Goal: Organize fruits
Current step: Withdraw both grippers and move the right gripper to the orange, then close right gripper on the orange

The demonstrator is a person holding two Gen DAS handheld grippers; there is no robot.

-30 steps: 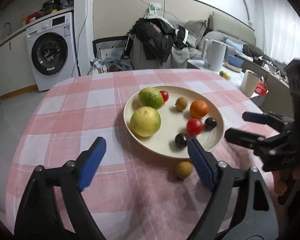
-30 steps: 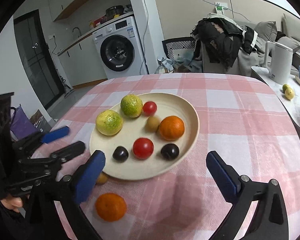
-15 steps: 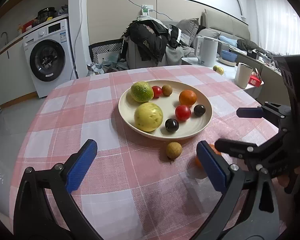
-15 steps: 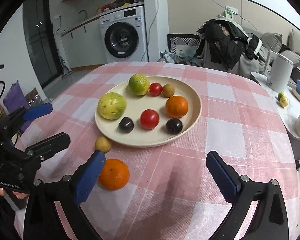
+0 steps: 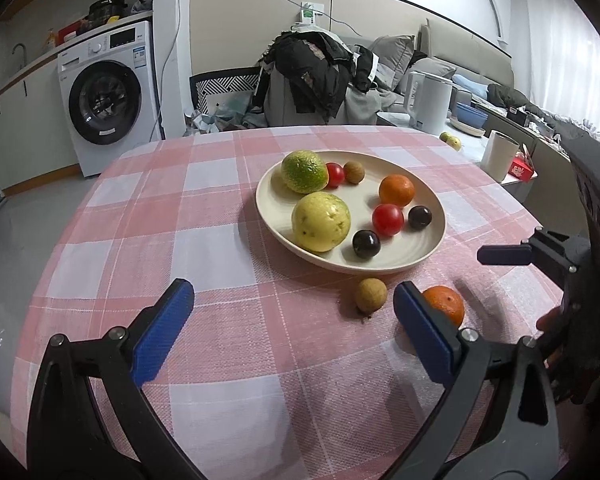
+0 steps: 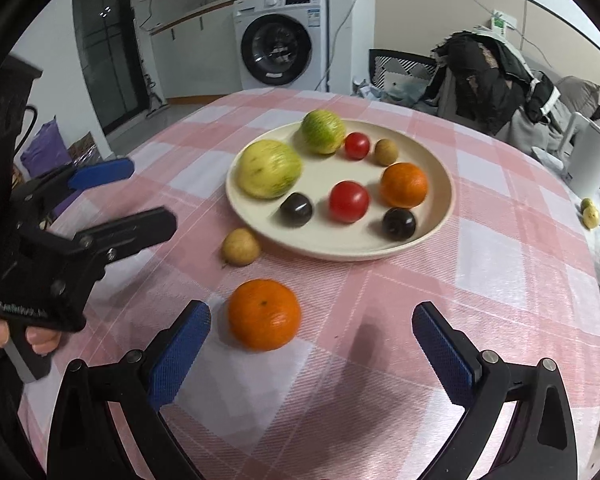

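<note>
Worktop (image 6: 500, 240), round, under a pink-and-white checked cloth. Cream plate (image 6: 440, 184) sits near its centre, carrying two large yellow-green fruits, an orange, two red tomatoes, two dark plums and a small brown fruit, apparently a longan. Left claw (image 5: 288, 320) released, jaws wide, nothing between them. Right claw (image 6: 312, 336) released, jaws wide; loose orange (image 6: 264, 314) lies on the cloth between them, nearer the left pad, untouched. Loose longan (image 6: 241, 247) rests just outside the plate rim, beside the orange.
</note>
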